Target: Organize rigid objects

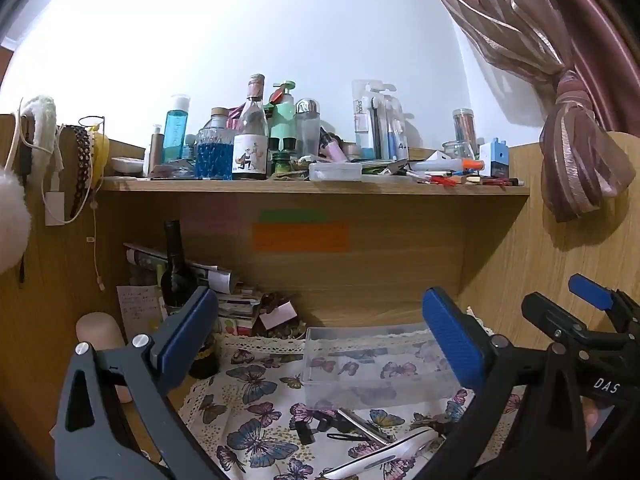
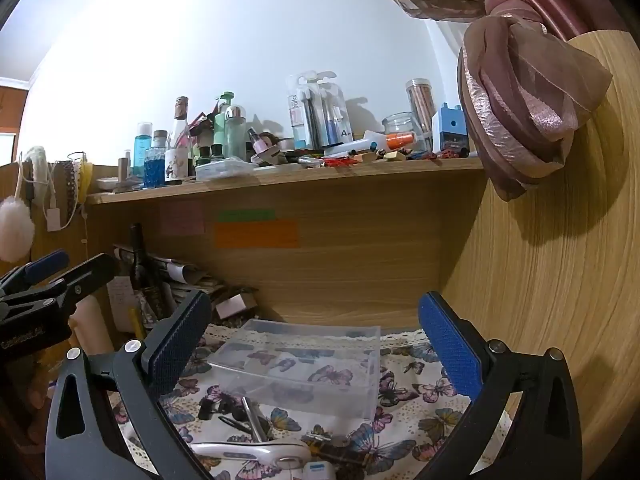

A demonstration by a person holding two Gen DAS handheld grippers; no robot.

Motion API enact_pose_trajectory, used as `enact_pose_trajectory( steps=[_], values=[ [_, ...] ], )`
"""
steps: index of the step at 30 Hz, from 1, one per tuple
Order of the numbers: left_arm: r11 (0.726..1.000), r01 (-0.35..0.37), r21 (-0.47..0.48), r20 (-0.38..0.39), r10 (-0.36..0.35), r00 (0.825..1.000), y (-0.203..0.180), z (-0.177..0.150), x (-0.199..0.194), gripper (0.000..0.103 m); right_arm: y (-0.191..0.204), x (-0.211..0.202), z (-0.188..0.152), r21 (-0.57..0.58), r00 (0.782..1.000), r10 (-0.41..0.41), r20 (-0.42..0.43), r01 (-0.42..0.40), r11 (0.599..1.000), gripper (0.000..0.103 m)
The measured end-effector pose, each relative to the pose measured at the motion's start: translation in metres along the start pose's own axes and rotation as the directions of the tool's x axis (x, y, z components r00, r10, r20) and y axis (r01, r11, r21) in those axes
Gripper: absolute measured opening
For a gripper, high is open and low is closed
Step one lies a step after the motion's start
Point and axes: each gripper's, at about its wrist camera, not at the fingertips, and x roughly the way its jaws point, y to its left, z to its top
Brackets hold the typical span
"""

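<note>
**Sorting not begun: the box is empty, the small things lie on the cloth**

Both grippers hover above the desk and hold nothing. The left gripper [image 1: 320, 340] has its jaws wide apart, and the right gripper [image 2: 316, 344] also has its jaws wide apart. Between the blue pads, in both views, stands the clear box [image 1: 372, 364], open on top, on the butterfly cloth [image 1: 256, 412]. I see nothing inside the box; only the pattern of the cloth shows through its walls.

The things to organize seem to lie just in front of the box, on the cloth: a metal strip [image 1: 362, 424], a white tool [image 1: 384, 456] with a long curved body, and some small dark pieces [image 1: 308, 430] that I cannot identify. In the right view the white tool [image 2: 256, 450] is nearest to the camera, and the metal strip [image 2: 252, 420] lies between it and the box [image 2: 304, 364].

My judgement is that the task is at its very start. No item is in the box yet, and all of them remain to be picked up. The shelf [image 1: 312, 186] above is crowded with bottles, but I cannot tell if it belongs to the task.
</note>
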Motion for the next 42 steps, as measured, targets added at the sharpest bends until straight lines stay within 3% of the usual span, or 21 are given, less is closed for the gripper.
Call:
enact_pose_trajectory(
  steps=[42],
  values=[
    [0.999,0.035,0.005,-0.001,-0.035,0.999,-0.0030,0.0007,-0.0029,0.103,-0.0016,0.0003,0.0013,-0.019,1.000,-0.018,0.004,0.018,1.000,0.103]
  ],
)
